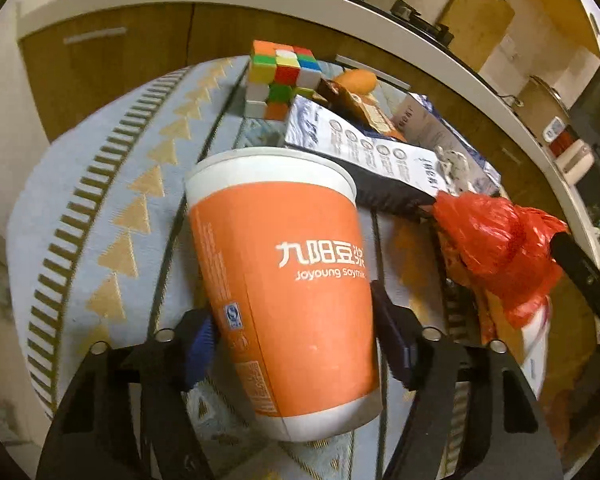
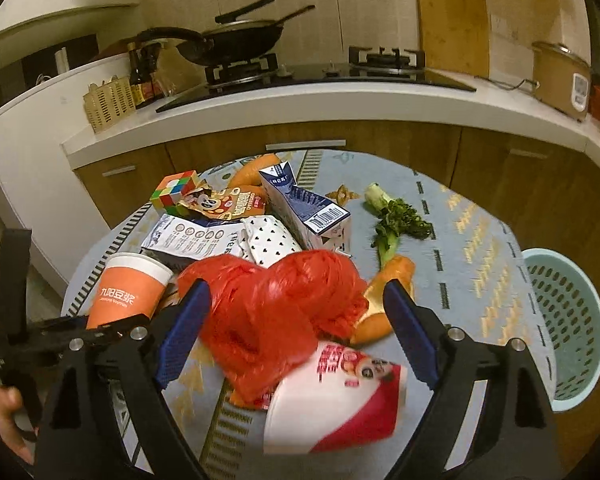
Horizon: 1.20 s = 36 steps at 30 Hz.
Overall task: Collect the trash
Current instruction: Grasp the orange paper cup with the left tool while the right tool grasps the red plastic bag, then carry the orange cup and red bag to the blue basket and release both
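An orange paper soy-milk cup (image 1: 284,272) fills the left wrist view, and my left gripper (image 1: 292,308) is shut on its lower part, a pad against each side. From the right wrist view the cup (image 2: 128,292) stands at the table's left edge. My right gripper (image 2: 296,286) is open, its blue pads (image 2: 184,332) wide on either side of a crumpled red plastic bag (image 2: 276,312) without pressing it. A white and red packet (image 2: 340,396) lies under the bag's near edge.
Behind the bag lie a flattened carton (image 2: 188,240), a dotted cloth (image 2: 272,240), a blue milk carton (image 2: 304,208), a snack wrapper (image 2: 228,204) and a puzzle cube (image 2: 176,192). Greens (image 2: 396,220) and a carrot (image 2: 384,300) lie to the right. A teal basket (image 2: 572,320) stands beyond the table's right edge.
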Each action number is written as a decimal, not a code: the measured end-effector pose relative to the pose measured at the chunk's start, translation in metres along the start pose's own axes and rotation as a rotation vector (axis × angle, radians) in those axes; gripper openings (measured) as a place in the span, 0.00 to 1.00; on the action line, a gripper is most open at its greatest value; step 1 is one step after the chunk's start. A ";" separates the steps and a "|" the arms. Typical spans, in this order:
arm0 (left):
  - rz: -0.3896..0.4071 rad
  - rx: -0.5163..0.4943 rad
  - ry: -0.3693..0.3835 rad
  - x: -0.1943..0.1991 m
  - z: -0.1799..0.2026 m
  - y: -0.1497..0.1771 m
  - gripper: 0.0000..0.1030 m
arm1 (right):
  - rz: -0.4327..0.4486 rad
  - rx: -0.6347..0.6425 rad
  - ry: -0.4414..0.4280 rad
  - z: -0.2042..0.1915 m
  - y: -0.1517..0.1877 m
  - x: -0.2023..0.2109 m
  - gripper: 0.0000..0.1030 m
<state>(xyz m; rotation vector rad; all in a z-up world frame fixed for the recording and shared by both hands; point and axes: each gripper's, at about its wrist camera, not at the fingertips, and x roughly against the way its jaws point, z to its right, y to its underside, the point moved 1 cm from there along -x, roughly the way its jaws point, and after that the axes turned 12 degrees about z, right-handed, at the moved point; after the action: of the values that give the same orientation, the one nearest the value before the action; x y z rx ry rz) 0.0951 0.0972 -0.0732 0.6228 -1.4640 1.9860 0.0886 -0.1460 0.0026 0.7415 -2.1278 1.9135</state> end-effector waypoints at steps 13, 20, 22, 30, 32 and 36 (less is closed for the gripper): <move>0.099 -0.108 -0.039 0.022 0.022 -0.001 0.61 | -0.144 -0.055 -0.093 -0.006 0.022 -0.039 0.61; 0.201 -0.145 -0.056 0.057 0.038 -0.012 0.61 | -0.066 -0.045 -0.132 -0.014 0.008 -0.008 0.34; 0.229 -0.151 -0.051 0.067 0.045 -0.019 0.61 | -0.033 -0.048 -0.136 -0.013 -0.001 0.002 0.31; 0.315 -0.218 0.009 0.087 0.096 -0.047 0.61 | 0.114 -0.069 -0.131 0.010 -0.039 0.049 0.30; 0.322 -0.238 0.032 0.085 0.114 -0.052 0.61 | 0.143 -0.076 -0.110 0.021 -0.045 0.059 0.30; 0.326 -0.310 0.107 0.078 0.166 -0.058 0.61 | 0.195 -0.102 -0.017 0.062 -0.053 0.081 0.30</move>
<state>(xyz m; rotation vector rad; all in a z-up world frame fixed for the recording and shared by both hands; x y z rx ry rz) 0.0840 -0.0350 0.0662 0.1490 -1.8482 1.9286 0.0557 -0.2283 0.0762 0.5501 -2.3664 1.8765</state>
